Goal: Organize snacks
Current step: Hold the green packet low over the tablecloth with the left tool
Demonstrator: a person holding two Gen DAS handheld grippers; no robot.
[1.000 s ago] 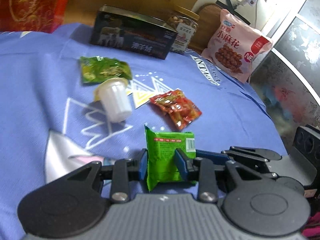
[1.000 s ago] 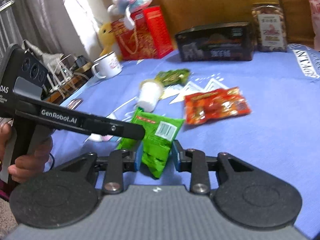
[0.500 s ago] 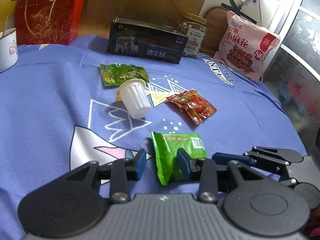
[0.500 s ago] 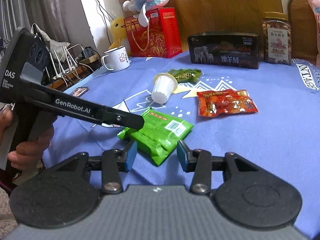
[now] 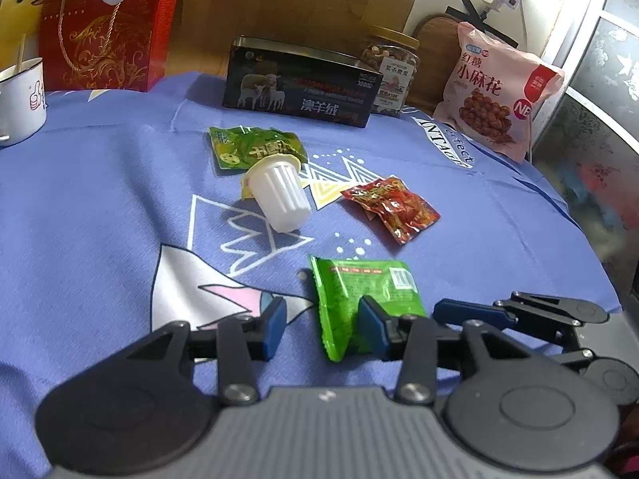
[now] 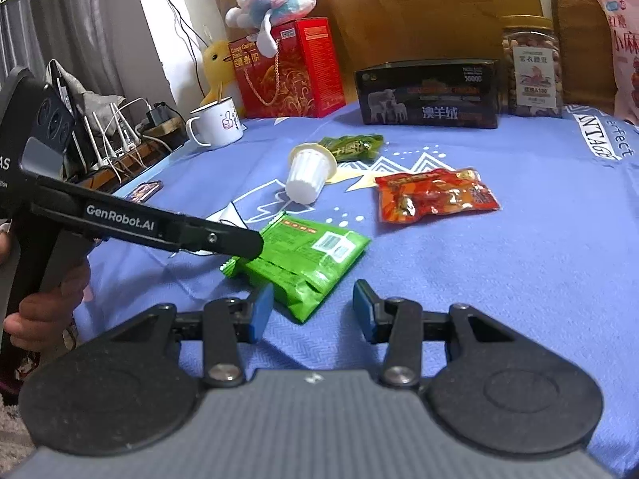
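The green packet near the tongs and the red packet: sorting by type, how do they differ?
The green packet is flat and opaque, with a barcode; the red packet is lumpier and glossy. Green lies nearest both open tongs, red farther back. Both lie loose on the blue cloth.

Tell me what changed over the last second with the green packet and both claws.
Both claws let go: the left claw and right claw were shut on the green packet and now stand open, drawn back slightly. The packet went from upright to lying flat on the blue cloth. The white cup and red packet stayed put.
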